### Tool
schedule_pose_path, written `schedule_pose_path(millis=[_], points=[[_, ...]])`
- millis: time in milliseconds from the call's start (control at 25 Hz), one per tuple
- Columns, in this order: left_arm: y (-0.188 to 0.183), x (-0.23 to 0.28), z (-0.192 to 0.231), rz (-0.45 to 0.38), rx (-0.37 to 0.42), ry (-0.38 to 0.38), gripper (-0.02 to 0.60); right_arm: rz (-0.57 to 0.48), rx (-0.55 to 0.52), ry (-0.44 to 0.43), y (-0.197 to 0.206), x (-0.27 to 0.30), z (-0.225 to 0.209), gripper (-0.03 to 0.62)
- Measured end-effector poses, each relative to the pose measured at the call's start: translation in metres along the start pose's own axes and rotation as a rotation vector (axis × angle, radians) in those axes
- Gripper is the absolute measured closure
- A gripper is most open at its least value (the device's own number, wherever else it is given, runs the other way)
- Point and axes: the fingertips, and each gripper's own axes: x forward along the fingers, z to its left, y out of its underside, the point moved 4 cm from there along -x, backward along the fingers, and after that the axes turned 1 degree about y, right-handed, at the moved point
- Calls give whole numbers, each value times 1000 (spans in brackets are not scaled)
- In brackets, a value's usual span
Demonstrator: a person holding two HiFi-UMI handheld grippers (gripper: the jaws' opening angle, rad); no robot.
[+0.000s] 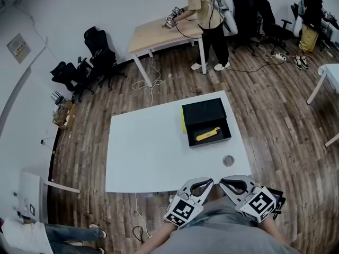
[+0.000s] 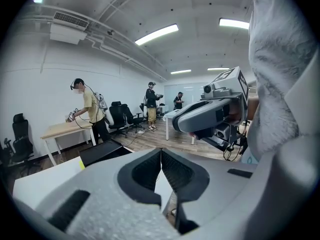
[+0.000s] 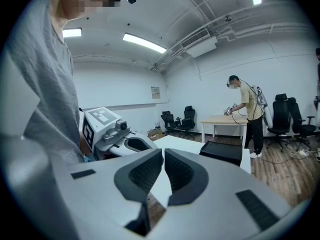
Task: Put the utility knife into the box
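Grey left gripper (image 1: 210, 182) and right gripper (image 1: 223, 182) side by side at torso, tips converging, jaws together, empty; yellow utility knife (image 1: 207, 134) inside open black box (image 1: 204, 111).

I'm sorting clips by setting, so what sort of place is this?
Most likely an open office or lab workroom: office chairs stand in clusters, plain work tables sit on a wood-plank floor, and strip lights hang overhead.

No readable text anywhere. Wall notice (image 1: 18, 47): print too small. Cubes (image 1: 183, 209) on left gripper (image 1: 210, 181) and right gripper (image 1: 223, 181): black-white square patterns only, no letters or numbers.
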Motion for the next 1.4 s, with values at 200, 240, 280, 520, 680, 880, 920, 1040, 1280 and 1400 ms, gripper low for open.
schedule_pose_path(millis=[200,240,280,520,680,880,920,1040,1280,1400], points=[[1,-3,0,2,-3,-12,563,3,-9,14,-1,-2,0,560],[2,-3,1,2,-4,-16,563,5,-9,15,0,-2,0,560],[2,-4,1,3,-5,-20,563,7,-10,13,1,-2,1,560],[1,-9,1,3,-10,-38,563,22,4,-14,7,-2,7,562],[1,-11,-4,7,-5,-37,563,24,5,-37,8,-2,13,562],[-1,-9,-6,10,6,-45,563,40,-10,-52,6,1,16,563],[-2,-9,-8,12,4,-43,563,45,-11,-58,8,0,18,563],[-2,-9,-14,15,4,-35,563,50,-11,-66,12,-6,22,563],[-2,-9,-18,19,0,-30,563,49,-10,-49,6,-7,19,563],[-1,-9,-19,17,-1,-31,563,55,-13,-57,5,-7,21,563]])
